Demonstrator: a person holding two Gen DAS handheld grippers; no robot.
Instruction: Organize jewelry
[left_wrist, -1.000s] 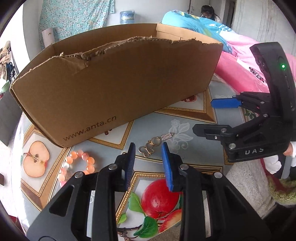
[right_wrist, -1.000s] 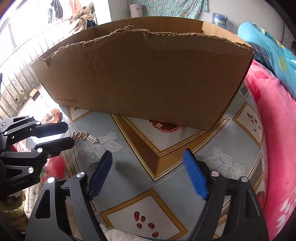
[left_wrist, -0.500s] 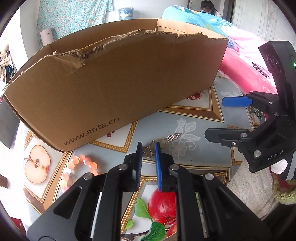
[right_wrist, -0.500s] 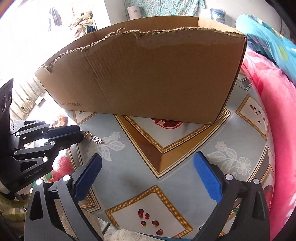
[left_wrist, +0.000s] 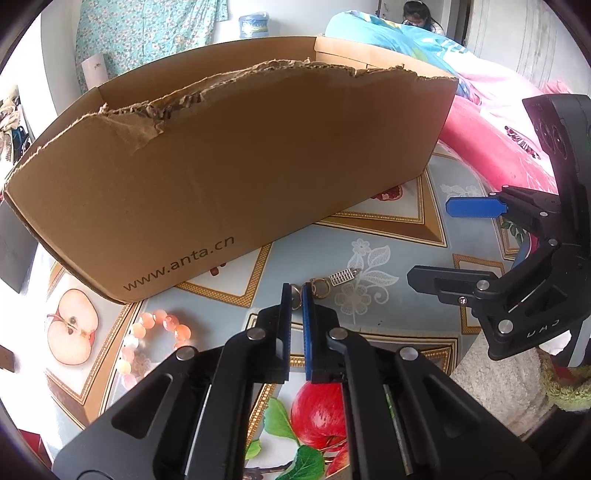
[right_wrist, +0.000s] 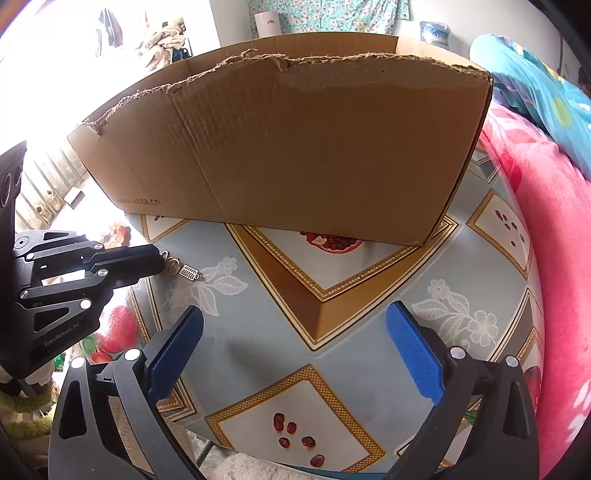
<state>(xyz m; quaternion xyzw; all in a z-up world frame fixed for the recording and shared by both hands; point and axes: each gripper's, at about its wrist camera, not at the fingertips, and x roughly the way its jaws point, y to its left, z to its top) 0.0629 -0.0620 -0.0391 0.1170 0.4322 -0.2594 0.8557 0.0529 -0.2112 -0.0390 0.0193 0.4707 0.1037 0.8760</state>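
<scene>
In the left wrist view the left gripper (left_wrist: 296, 295) rises from the bottom edge to the middle of the frame, its blue pads drawn almost together and clenched on one gold ring of the small gold charm (left_wrist: 320, 287), which lies on the patterned tablecloth (left_wrist: 388, 332) just below the frame's centre. The rest of the charm trails to the right of the pads: a second gold loop, then a little silver ribbed pendant pointing toward the upper right. To the lower left of the pads a bracelet of peach and pale pink beads (left_wrist: 155, 339) rests on the cloth, close under the front corner of the cardboard box (left_wrist: 240, 173). That box fills the upper half of the frame, its top edge torn and ragged, with "www.anta.cn" printed low on its near wall. The right gripper (left_wrist: 443, 240) reaches in from the right edge, jaws spread wide with nothing between them, well to the right of the charm. In the right wrist view the right gripper (right_wrist: 295, 347) shows its two blue pads far apart at the bottom, over bare cloth, while the left gripper (right_wrist: 162, 260) comes in from the left edge with the charm (right_wrist: 184, 271) at its tip. A pink blanket (right_wrist: 554, 258) runs down the right side.
</scene>
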